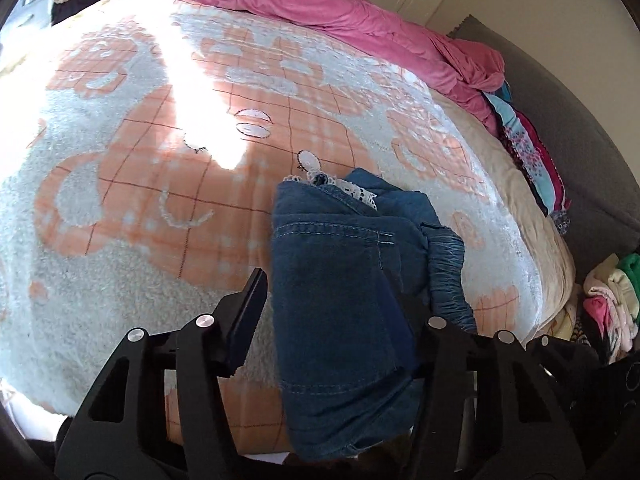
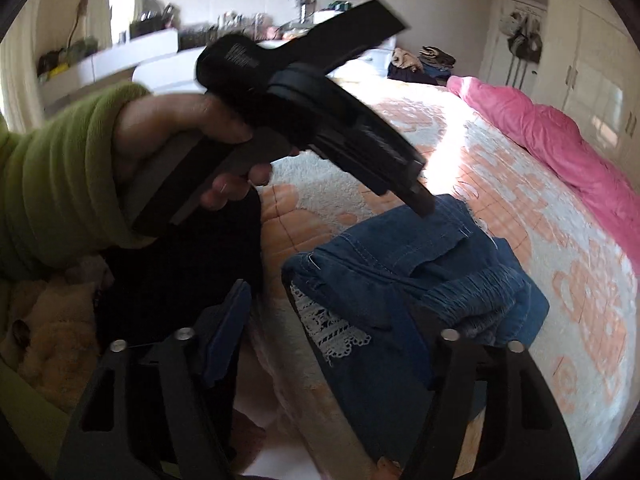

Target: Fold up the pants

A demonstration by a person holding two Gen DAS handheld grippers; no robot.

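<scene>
Folded pants (image 1: 344, 280) low centre-right, on bed blanket (image 1: 120, 184).
Long axis along left gripper (image 1: 336, 300); both sets of fingers spread, gripping nothing; right gripper (image 2: 332, 320) equally near, straddling the lace-trimmed end.

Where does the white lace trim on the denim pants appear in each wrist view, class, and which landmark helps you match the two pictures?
Left wrist view: the lace trim sits just right of centre, at the far top edge of the folded denim pants.
Right wrist view: the lace trim lies below centre, on the pants' near left edge.
Shared landmark: the pink duvet along the bed's far side.
</scene>
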